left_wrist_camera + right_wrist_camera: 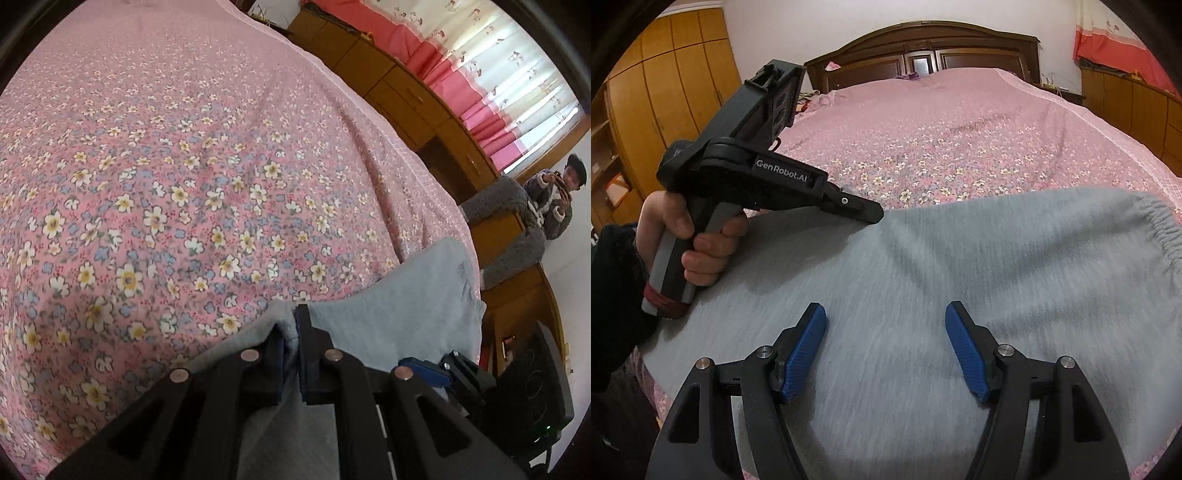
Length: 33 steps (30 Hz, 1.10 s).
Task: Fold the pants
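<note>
One pair of grey pants (923,295) is spread across the near end of the bed, elastic waistband (1160,229) bunched out at three o'clock in the right wrist view. Two grippers are in play. The left gripper (295,325) is pinched tight on a ridge of the pants' far edge, cloth squeezed up between its two fingers; in the right wrist view it comes in from nine o'clock, one bare hand (690,240) wrapped round its handle, a dark sleeve (613,295) behind. The right gripper (886,325) hovers over the middle of the fabric with its two blue pads (805,347) standing wide apart, nothing gripped between them. All around lies one pink flowered bedspread (184,166). At twelve o'clock stands a dark wooden headboard (923,51); wooden cabinets (665,81) fill ten o'clock. In the left wrist view, a pink-and-white curtain (480,66) hangs at one o'clock, and one seated person (546,210) holds something up at three o'clock.
</note>
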Available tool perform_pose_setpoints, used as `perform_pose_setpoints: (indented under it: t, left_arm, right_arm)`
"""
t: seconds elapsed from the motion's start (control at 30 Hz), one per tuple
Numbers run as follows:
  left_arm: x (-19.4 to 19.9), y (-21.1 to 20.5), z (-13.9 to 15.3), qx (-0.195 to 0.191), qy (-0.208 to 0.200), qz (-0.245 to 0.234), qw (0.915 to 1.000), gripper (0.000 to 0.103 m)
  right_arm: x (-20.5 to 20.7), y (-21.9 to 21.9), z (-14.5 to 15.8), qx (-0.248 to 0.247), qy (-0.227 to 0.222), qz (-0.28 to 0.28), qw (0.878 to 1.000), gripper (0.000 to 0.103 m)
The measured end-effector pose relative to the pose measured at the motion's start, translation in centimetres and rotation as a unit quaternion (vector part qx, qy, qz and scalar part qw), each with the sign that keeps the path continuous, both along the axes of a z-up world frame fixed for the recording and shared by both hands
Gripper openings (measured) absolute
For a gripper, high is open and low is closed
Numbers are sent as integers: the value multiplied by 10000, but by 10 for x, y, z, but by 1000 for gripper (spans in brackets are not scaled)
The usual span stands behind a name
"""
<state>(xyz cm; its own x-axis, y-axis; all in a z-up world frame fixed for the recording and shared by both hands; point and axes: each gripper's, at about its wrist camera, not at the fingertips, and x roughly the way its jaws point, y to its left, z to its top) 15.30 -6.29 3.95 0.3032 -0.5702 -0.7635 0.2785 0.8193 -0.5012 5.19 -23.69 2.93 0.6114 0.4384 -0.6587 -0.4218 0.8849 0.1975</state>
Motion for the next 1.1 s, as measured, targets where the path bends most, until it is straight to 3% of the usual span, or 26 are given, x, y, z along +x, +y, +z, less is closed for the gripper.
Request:
perform_pose_setpoints:
  t: [0.37, 0.57, 0.73, 0.83, 0.9, 0.97, 1.0, 1.1]
  left_arm:
    - [1, 2, -4, 98, -38, -123, 9999, 9]
    - [17, -16, -1, 554, -125, -631, 9964, 9]
    - [5, -24, 10, 862, -349, -538, 9942, 9]
    - [-7, -27, 18, 1024, -366, -297, 9936, 9]
    - [-16, -28, 30, 1225, -313, -7, 9920, 20]
    - [-30, -26, 51, 1458, -588, 317, 9871, 65]
    - [-40, -24, 67, 1481, -905, 474, 9837, 70]
    - [-58, -23, 96, 1728, -1274, 665, 9744, 72]
  right_arm:
    - [11, 15, 4, -285, 219, -117, 9993, 75]
    - [7, 14, 6, -357, 271, -126, 9989, 75]
    - [-8, 12, 13, -487, 111, -133, 9987, 75]
    - [-21, -11, 27, -338, -288, -545, 9975, 75]
    - [-24, -45, 36, 51, -498, -1104, 9926, 75]
    - [-24, -89, 39, 399, -603, -1895, 9792, 75]
    - [-25, -107, 38, 466, -613, -2225, 9719, 75]
    - [-25, -137, 32, 509, -518, -2658, 9613, 75]
